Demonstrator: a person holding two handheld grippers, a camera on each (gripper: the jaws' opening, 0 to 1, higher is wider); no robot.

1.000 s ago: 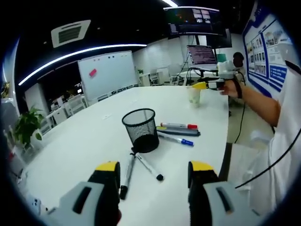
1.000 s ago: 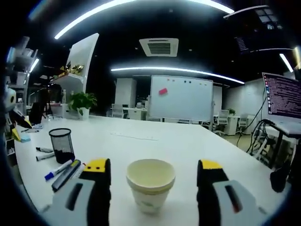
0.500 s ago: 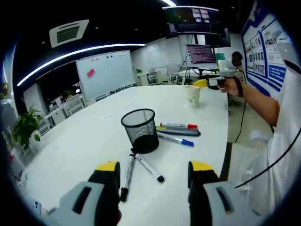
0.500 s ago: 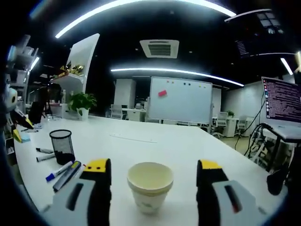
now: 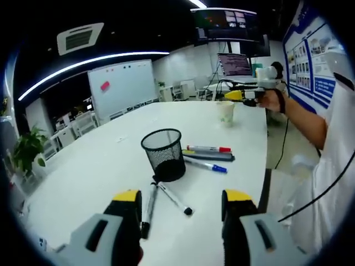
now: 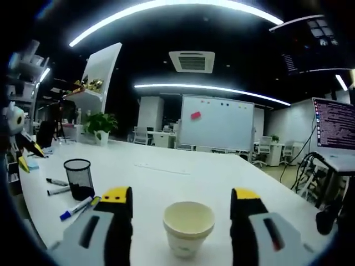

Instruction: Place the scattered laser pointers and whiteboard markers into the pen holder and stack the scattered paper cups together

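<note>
Two jaws of right gripper stand wide apart, nothing held; paper cup stack now lower between them than a second ago: gripper has risen clear, so cups look stacked, near table end. Left gripper wide open, empty. Pen holder mid-table, empty-looking; markers and pens beside it remain to collect.

Bright ceiling light strips, dark ceiling, glare-washed white table, fisheye-bent edges.
</note>
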